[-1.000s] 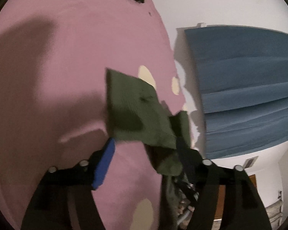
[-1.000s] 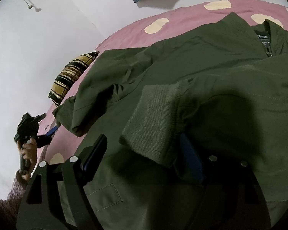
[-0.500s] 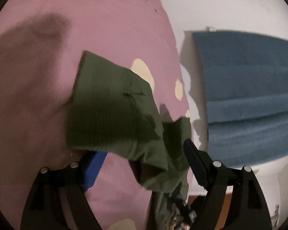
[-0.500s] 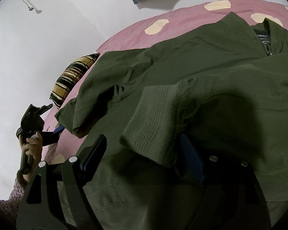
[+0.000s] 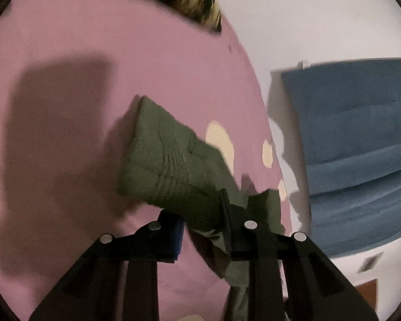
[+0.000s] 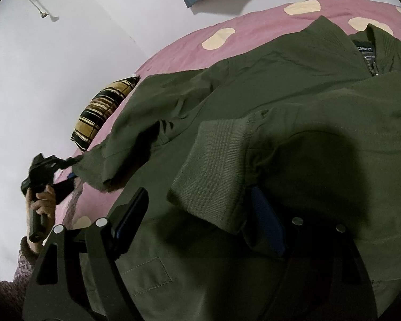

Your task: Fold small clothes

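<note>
An olive green jacket [image 6: 280, 101] lies spread on a pink bed sheet [image 6: 189, 48]. In the left wrist view one ribbed sleeve cuff [image 5: 168, 165] sticks out ahead of my left gripper [image 5: 200, 219]. Its jaws are closing, and the sleeve cloth is pinched between the pads. The right wrist view shows that sleeve end [image 6: 96, 171] raised off the sheet at the left gripper [image 6: 64, 165]. My right gripper [image 6: 197, 203] stands open low over the jacket body. The other sleeve's ribbed cuff [image 6: 214, 165] lies loose between its fingers, untouched by the pads.
A striped yellow and black pillow [image 6: 104, 109] sits at the bed's far end, by the white wall. A blue curtain [image 5: 355, 147] hangs beyond the bed's edge. A person's hand [image 6: 40, 203] grips the left tool's handle. The pink sheet [image 5: 66, 67] has cream spots.
The left jaws have come together on the sleeve just behind its cuff, and the left view has tilted so the pillow shows more. The right gripper and the jacket body have stayed put.
</note>
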The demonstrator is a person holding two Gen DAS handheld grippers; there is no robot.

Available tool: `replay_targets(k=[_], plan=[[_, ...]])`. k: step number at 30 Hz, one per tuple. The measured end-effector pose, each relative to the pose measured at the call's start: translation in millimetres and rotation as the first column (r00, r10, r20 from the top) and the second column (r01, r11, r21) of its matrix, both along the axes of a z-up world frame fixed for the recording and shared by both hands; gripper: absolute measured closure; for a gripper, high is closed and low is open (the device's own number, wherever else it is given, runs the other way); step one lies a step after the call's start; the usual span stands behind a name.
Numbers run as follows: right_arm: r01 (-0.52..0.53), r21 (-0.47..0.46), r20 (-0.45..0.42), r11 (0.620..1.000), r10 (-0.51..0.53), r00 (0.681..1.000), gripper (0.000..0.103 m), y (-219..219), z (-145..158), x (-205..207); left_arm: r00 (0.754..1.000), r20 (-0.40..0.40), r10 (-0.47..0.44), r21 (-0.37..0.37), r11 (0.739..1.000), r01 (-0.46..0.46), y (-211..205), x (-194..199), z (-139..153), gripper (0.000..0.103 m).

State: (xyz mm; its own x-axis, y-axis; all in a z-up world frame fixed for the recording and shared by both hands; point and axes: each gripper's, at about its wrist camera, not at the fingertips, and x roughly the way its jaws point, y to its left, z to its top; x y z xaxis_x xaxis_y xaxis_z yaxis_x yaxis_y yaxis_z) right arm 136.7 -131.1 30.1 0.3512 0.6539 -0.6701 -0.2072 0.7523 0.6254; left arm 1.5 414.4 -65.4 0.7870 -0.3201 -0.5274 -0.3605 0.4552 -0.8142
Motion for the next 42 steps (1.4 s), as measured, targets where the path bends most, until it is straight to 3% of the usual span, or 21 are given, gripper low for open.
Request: replay_targets(k=[4,8,12,15,19,21,24,29,34,38,42], plan=[[0.0,0.0,0.0,1.0,0.0,1.0,0.024,0.4,-0.5,-0.2,0.994,0.045,0.096,0.078,0.992,-0.1,29.5,-33.9,23.5,0.08],[0.0,-0.001,-0.001,1.0,0.0,1.0,0.023,0.3,-0.5,-0.2,0.996,0.036,0.086,0.096,0.991,-0.089,38.0,-32.0,29.9,0.08],[0.013,0.01,-0.008,1.0,-0.013,1.0,0.023,-2.4,2.1,-0.3,0.998,0.025,0.053,0.17,0.984,-0.057,26.2,-15.6,46.0,0.081],[0.049,0.015,-0.032,0.999,-0.049,0.998,0.023,-10.1,6.9,-3.2,0.999,0.05,0.002,0.214,0.977,-0.013,0.1,8.9,72.9,0.081],[0.089,0.009,-0.038,0.996,-0.088,0.995,0.023,-30.1,19.3,-11.6,0.988,0.091,-0.124,0.357,0.93,0.084,-58.4,35.7,127.6,0.08],[0.113,0.008,-0.028,0.994,-0.112,0.993,0.023,-46.2,27.7,-17.6,0.975,0.113,-0.19,0.394,0.91,0.132,-90.2,47.7,149.2,0.08],[0.162,-0.007,-0.023,0.987,-0.162,0.987,0.023,-73.3,37.0,-28.8,0.939,0.131,-0.319,0.458,0.859,0.228,-155.3,68.1,179.7,0.08],[0.237,-0.012,-0.022,0.971,-0.237,0.971,0.023,-120.3,45.4,-48.0,0.842,0.093,-0.531,0.558,0.728,0.398,-284.2,94.5,200.4,0.08],[0.309,-0.025,-0.028,0.951,-0.309,0.951,0.023,-164.0,46.0,-70.2,0.739,0.022,-0.673,0.616,0.591,0.521,-401.6,104.5,176.1,0.08],[0.354,-0.025,-0.038,0.935,-0.355,0.934,0.023,-192.0,43.4,-84.1,0.677,-0.038,-0.735,0.628,0.509,0.588,-465.2,104.1,138.9,0.08],[0.384,-0.013,-0.05,0.923,-0.385,0.922,0.023,-207.5,39.0,-93.1,0.633,-0.091,-0.769,0.656,0.432,0.619,-509.4,103.2,110.7,0.08]])
